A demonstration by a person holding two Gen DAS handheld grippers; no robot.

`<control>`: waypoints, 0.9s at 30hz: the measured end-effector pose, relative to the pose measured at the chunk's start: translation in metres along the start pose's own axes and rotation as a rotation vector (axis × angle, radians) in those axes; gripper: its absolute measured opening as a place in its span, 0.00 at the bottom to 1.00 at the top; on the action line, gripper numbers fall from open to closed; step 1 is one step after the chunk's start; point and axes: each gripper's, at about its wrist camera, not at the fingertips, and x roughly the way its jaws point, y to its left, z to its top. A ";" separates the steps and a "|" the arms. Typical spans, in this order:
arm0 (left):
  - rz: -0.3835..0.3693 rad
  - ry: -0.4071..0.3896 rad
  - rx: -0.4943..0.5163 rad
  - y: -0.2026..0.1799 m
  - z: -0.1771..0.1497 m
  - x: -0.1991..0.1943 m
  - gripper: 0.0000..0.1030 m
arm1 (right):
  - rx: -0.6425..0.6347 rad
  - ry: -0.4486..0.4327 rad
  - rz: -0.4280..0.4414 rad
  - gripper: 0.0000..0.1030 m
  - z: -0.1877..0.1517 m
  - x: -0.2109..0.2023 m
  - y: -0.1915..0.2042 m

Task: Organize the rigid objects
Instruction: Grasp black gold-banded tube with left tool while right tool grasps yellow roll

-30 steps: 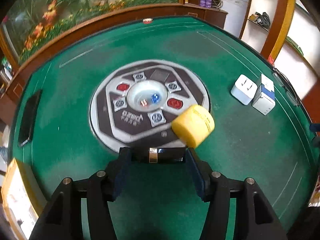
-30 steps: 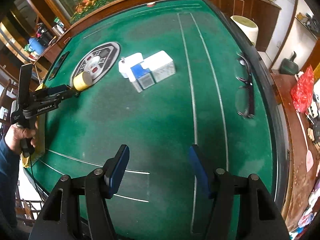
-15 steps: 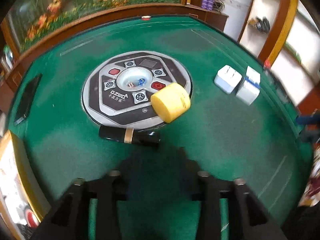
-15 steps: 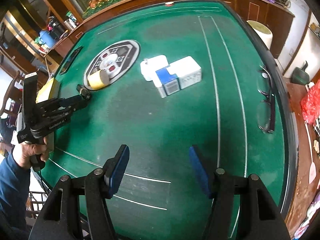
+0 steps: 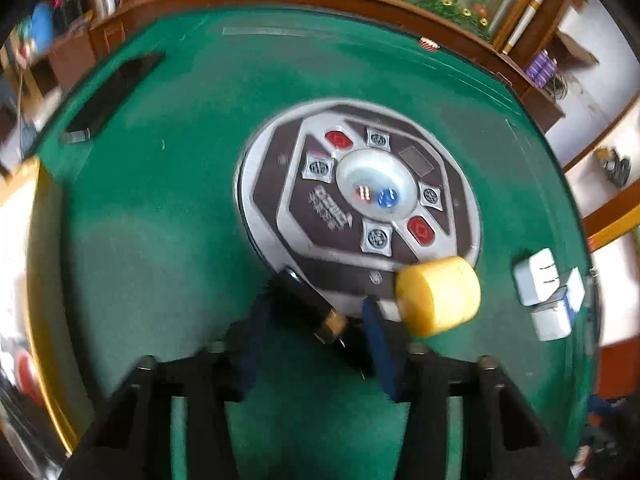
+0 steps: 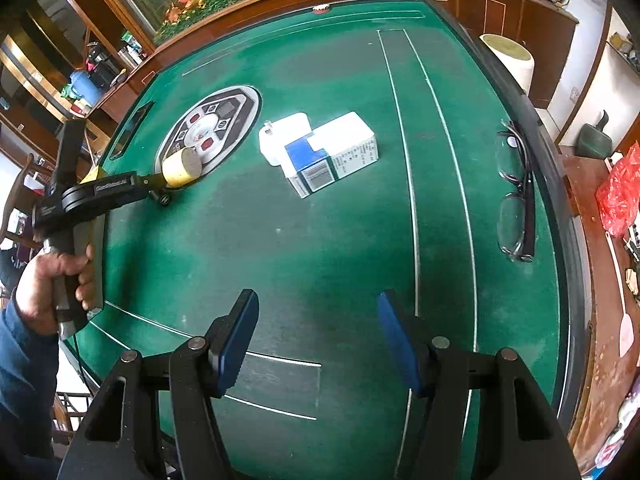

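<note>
The left gripper (image 5: 316, 340) sat low in the centre of its own view, its jaws closing around a black cylinder with a gold band (image 5: 316, 308) that lay slanted between them, not yet clearly pinched; a yellow cylinder (image 5: 438, 296) lay just right of it at the edge of the round control panel (image 5: 280, 184); the right gripper (image 6: 318, 344) hung spread and empty over the green table (image 6: 320, 240); white boxes (image 6: 332, 156) clustered upper centre.

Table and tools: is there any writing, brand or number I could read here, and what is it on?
None reads clearly.
Round panel: white logo, blurred.
Blue and white box: barcode and small print, too small.
Left tool, jaws closing with a black tube between them: white side lettering, too small.
</note>
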 end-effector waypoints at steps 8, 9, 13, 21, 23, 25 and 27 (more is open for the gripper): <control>0.014 -0.015 0.070 0.012 -0.035 -0.016 0.19 | -0.048 0.002 0.048 0.60 0.009 0.002 0.014; 0.014 -0.018 0.078 0.012 -0.045 -0.020 0.19 | -0.061 0.003 0.058 0.60 0.013 0.003 0.020; 0.008 -0.027 0.084 0.012 -0.077 -0.034 0.18 | -0.112 0.006 0.089 0.59 0.034 0.011 0.049; 0.003 -0.042 0.089 0.013 -0.096 -0.041 0.18 | -0.197 0.003 0.116 0.60 0.095 0.052 0.129; 0.007 -0.046 0.094 0.012 -0.097 -0.041 0.18 | -0.203 0.046 0.100 0.60 0.108 0.073 0.144; 0.012 -0.049 0.101 0.012 -0.097 -0.041 0.18 | -0.196 0.057 0.082 0.60 0.118 0.089 0.154; 0.013 -0.051 0.102 0.011 -0.097 -0.042 0.18 | -0.216 0.076 0.050 0.60 0.126 0.106 0.164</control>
